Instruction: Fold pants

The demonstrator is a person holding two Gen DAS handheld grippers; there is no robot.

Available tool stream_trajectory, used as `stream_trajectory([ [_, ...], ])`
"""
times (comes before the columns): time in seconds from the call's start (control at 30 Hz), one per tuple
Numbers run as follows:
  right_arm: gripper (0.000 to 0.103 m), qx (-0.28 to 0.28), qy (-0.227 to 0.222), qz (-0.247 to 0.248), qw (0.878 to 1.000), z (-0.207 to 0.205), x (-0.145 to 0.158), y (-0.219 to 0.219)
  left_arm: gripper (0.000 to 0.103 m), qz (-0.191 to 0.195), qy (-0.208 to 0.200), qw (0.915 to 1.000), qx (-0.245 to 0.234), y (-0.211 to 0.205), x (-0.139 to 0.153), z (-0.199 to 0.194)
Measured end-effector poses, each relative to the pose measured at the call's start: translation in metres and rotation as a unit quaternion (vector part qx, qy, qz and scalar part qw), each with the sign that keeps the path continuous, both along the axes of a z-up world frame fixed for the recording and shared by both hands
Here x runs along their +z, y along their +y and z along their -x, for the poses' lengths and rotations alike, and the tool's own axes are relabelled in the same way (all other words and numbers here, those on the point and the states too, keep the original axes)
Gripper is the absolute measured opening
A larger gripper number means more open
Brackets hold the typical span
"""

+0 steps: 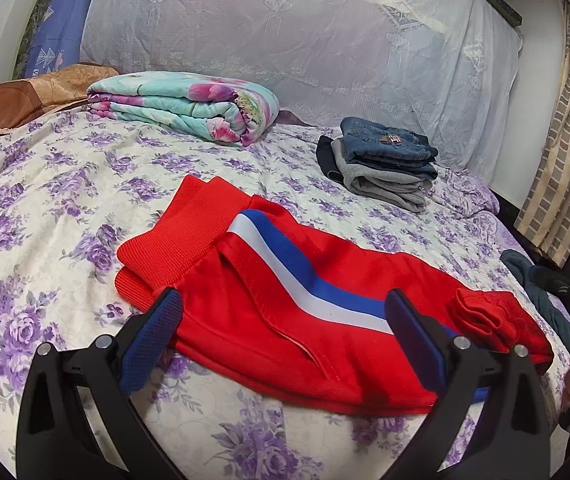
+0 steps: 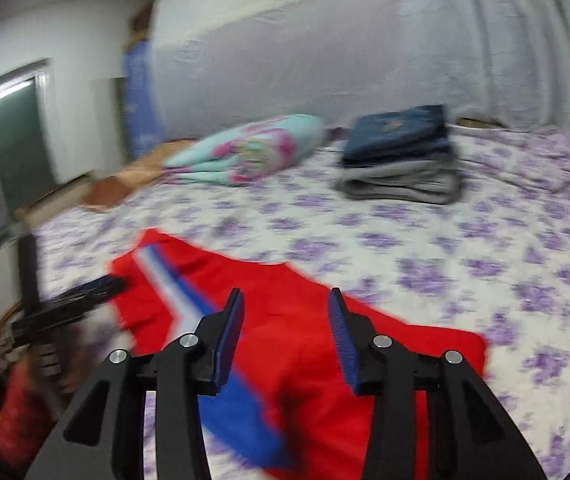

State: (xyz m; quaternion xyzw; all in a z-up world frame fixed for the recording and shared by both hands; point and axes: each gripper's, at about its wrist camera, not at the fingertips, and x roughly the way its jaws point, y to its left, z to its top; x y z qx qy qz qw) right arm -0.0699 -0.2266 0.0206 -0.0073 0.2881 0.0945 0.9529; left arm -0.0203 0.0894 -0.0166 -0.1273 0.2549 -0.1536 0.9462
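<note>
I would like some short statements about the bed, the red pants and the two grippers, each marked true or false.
1. The red pants lie on the flowered bedsheet. True.
2. The left gripper is shut on the pants. False: its fingers are wide apart and hold nothing.
3. The stack of folded clothes has jeans on top. True.
4. The right gripper is shut. False: it is open.
5. The rolled blanket lies on the pants. False: it lies apart, farther back.
</note>
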Motion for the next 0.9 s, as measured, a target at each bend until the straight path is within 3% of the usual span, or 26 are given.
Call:
stream_trajectory([
  [0.07,0.056,0.001,0.072,0.049,0.996,-0.022,-0.035,0.011,0.099,-0.004,0.002,1.0,0.001,-0.001,0.0,-0.001],
  [0.1,0.057,0.016,0.078,0.06,0.995,-0.026,-0.049,0.017,0.099,-0.005,0.003,1.0,0.0,-0.001,0.0,-0.001],
  [0.17,0.058,0.011,0.064,0.052,0.997,-0.024,-0.036,0.016,0.099,-0.008,0.008,0.9999,0.0,-0.001,0.0,-0.002],
  [0.23,0.06,0.016,0.013,0.009,1.0,-0.011,-0.014,0.008,0.099,-0.005,0.023,0.9997,-0.006,0.002,0.003,-0.002],
  [0.33,0.076,0.012,-0.026,0.022,0.999,0.004,-0.001,0.003,0.099,0.012,0.044,0.9989,0.008,0.023,0.01,0.003],
  [0.37,0.083,0.016,-0.016,0.035,0.999,0.001,-0.008,0.001,0.099,0.03,0.052,0.998,0.02,0.038,0.012,0.006],
  [0.43,0.085,0.018,0.033,0.043,0.998,-0.011,-0.035,-0.003,0.099,0.076,0.071,0.9944,0.021,0.062,0.011,0.006],
  [0.47,0.091,0.025,0.082,0.02,0.996,-0.02,-0.045,-0.008,0.099,0.104,0.086,0.9906,0.019,0.072,0.008,0.004],
  [0.53,0.093,0.031,0.081,-0.036,0.996,-0.023,-0.043,-0.022,0.099,0.178,0.123,0.9762,0.004,0.087,-0.003,-0.006],
  [0.57,0.093,0.031,0.081,-0.057,0.995,-0.024,-0.043,-0.028,0.099,0.193,0.132,0.9723,-0.003,0.087,-0.005,-0.01],
  [0.67,0.092,0.024,0.069,-0.081,0.994,-0.022,-0.042,-0.035,0.099,0.176,0.15,0.9726,-0.022,0.068,-0.007,-0.028],
  [0.83,0.092,-0.038,-0.037,-0.131,0.99,0.011,-0.026,-0.061,0.099,0.163,0.165,0.9725,-0.018,0.047,-0.011,-0.05],
  [0.87,0.093,-0.06,-0.029,-0.13,0.989,0.009,-0.027,-0.065,0.099,0.167,0.167,0.9717,-0.015,0.048,-0.011,-0.052],
  [0.9,0.093,-0.076,0.009,-0.125,0.989,-0.003,-0.034,-0.068,0.099,0.176,0.166,0.9703,-0.009,0.049,-0.012,-0.055],
])
